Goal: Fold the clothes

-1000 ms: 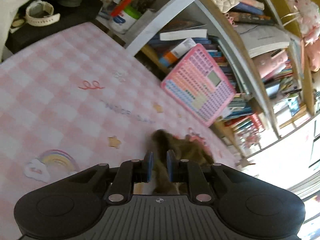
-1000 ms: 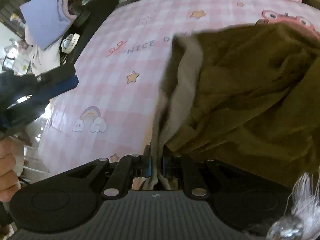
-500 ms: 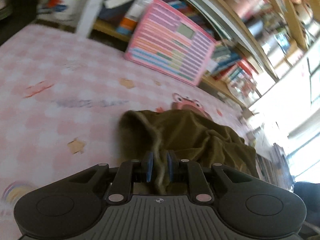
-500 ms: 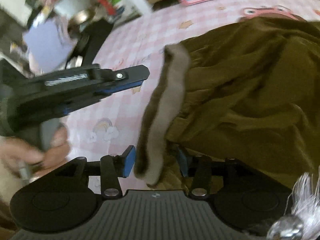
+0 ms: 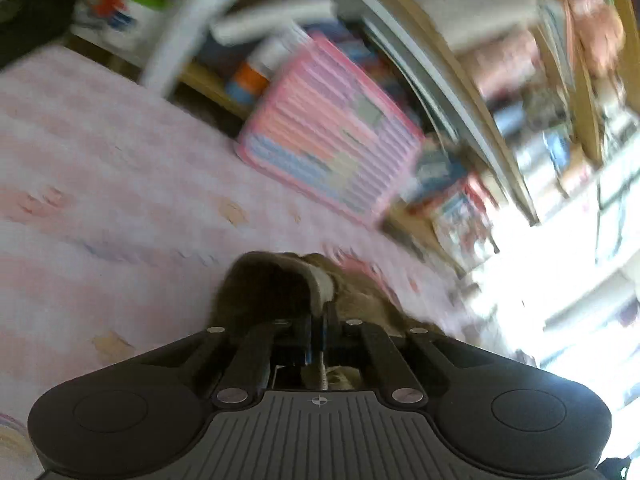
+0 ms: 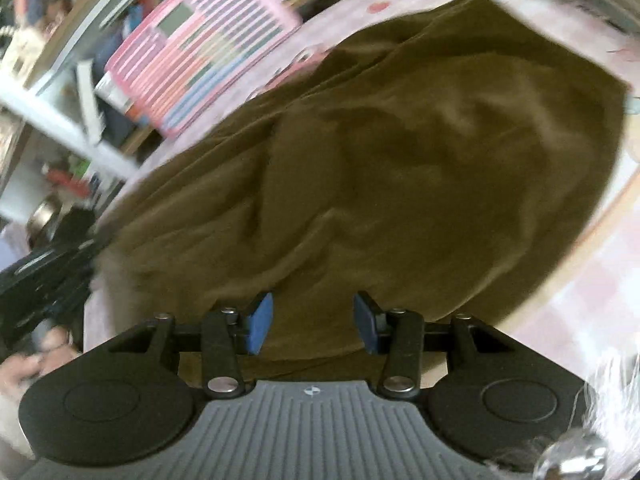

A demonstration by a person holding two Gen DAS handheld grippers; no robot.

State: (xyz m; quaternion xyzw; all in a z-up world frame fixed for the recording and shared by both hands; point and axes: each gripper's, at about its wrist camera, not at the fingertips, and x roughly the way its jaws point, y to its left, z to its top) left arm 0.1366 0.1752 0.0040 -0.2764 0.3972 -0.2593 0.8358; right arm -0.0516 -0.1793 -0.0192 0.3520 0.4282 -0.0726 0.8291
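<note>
An olive-brown garment (image 6: pixel 400 160) lies crumpled on a pink checked bed sheet (image 6: pixel 592 280). My right gripper (image 6: pixel 313 322) hovers over its near edge, open, blue pads apart with cloth beneath them but not pinched. In the blurred left wrist view, my left gripper (image 5: pixel 318 328) is shut on the garment's (image 5: pixel 272 280) pale-lined edge, which bulges up just beyond the fingers above the sheet (image 5: pixel 100 180). In the right wrist view, the left gripper (image 6: pixel 44 276) shows at the garment's left end, held by a hand (image 6: pixel 24 364).
A pink toy keyboard pad (image 5: pixel 332 148) leans against crowded bookshelves (image 5: pixel 520 100) along the bed's far side, also seen as the pink pad (image 6: pixel 192 52). A white post (image 5: pixel 188 28) stands beside it. Dark clutter sits at the far left corner (image 5: pixel 28 12).
My right gripper let go of the pale edge, opened, and swung over the garment's body. My left gripper's jaws closed tight on the edge and carried it sideways.
</note>
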